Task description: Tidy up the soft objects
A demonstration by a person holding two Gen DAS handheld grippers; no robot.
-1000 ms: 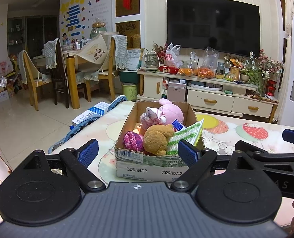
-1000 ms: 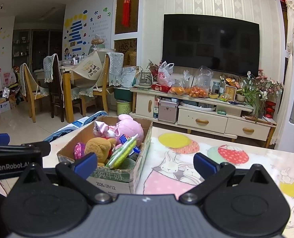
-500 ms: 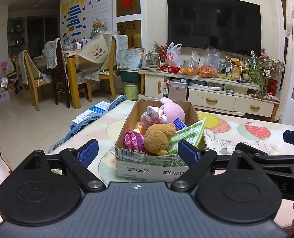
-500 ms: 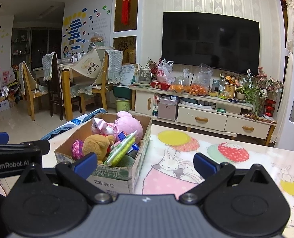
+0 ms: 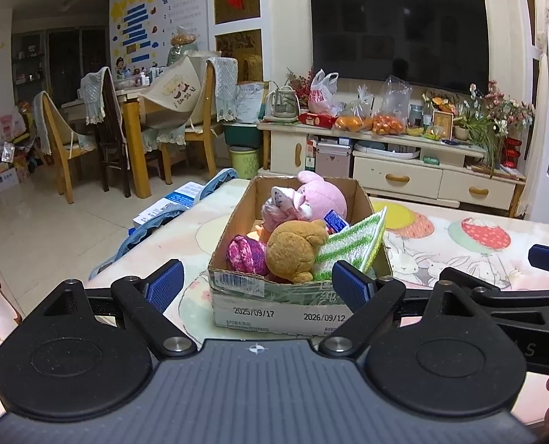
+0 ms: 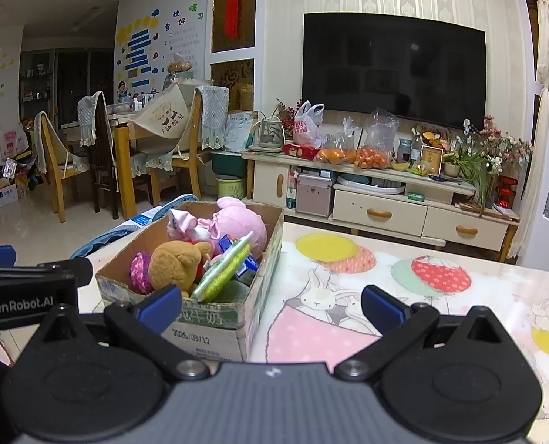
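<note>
Hovering released, both claws — left claw (image 5: 256, 284), right claw (image 6: 270, 305) — face the open cardboard box (image 5: 293, 307) of plush toys; any grip wants soft centres.

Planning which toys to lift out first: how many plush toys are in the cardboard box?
2 clearly: a pink plush at the back of the box, a brown bear in front. Others may be buried underneath.

— What sits ahead of the right gripper (image 6: 270, 305)?
— A cardboard box (image 6: 215, 318) of plush toys (brown bear (image 6: 174, 264), pink one (image 6: 239, 224)), ahead-left on the worktop (image 6: 404, 296); jaws spread, empty.
</note>
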